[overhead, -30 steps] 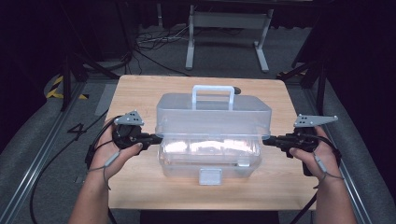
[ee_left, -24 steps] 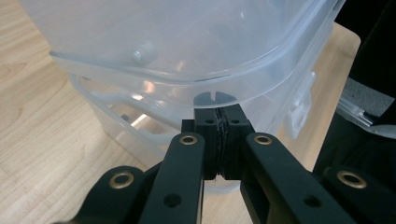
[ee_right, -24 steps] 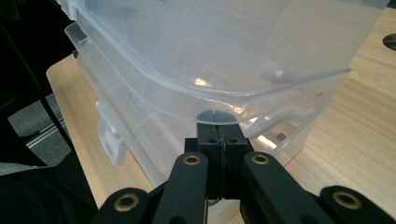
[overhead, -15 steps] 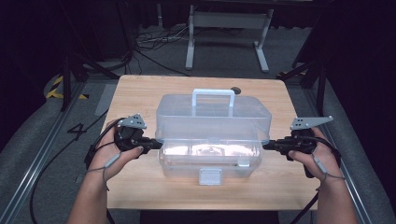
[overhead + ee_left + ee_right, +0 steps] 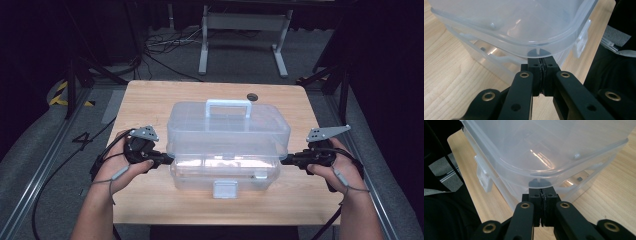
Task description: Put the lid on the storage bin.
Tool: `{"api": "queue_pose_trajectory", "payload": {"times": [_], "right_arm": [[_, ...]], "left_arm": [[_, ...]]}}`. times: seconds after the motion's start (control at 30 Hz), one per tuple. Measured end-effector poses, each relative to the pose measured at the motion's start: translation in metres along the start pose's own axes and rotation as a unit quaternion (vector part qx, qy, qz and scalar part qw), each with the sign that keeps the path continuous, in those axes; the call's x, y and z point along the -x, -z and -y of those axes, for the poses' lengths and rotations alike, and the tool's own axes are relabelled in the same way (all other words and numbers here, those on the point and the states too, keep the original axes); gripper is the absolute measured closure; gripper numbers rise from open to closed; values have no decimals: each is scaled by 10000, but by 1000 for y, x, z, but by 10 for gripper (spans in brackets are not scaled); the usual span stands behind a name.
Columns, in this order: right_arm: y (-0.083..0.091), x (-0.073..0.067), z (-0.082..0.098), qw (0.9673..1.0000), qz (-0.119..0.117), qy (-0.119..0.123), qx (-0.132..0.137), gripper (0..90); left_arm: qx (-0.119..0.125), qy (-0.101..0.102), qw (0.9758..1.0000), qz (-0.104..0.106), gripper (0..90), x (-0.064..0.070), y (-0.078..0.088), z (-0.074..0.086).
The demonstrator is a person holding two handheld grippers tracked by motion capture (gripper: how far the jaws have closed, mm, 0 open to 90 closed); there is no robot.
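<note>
A clear plastic box (image 5: 200, 176) with a domed clear lid (image 5: 227, 131) stands in the middle of the wooden table (image 5: 150, 100). The lid carries a handle (image 5: 228, 104), and a front latch (image 5: 225, 189) hangs at the base. My left gripper (image 5: 169, 159) is shut, its tips tucked under the lid's left rim (image 5: 534, 45). In the left gripper view the left gripper (image 5: 540, 58) has nothing between its pads. My right gripper (image 5: 284, 160) is shut too and sits under the lid's right rim (image 5: 536, 173). The right gripper (image 5: 541, 190) also shows bare pads pressed together.
A small dark round hole (image 5: 251, 96) marks the table behind the box. Cables (image 5: 165, 47) and a grey metal stand (image 5: 245, 22) lie on the floor beyond the far edge. Metal rails (image 5: 45, 165) run along both sides of the table.
</note>
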State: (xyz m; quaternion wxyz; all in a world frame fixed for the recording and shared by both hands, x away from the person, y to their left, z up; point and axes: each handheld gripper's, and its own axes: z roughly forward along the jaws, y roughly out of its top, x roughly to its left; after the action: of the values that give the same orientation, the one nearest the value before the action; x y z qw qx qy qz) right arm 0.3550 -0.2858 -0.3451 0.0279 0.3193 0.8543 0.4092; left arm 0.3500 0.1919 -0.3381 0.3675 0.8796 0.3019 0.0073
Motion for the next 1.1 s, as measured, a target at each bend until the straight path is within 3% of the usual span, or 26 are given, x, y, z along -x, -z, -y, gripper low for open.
{"api": "queue_pose_trajectory", "payload": {"times": [1.1], "right_arm": [[-11,1,6,9975,-161,156,-675,873]], "left_arm": [[-623,-33,9978,227,860,-1,-7,6]]}}
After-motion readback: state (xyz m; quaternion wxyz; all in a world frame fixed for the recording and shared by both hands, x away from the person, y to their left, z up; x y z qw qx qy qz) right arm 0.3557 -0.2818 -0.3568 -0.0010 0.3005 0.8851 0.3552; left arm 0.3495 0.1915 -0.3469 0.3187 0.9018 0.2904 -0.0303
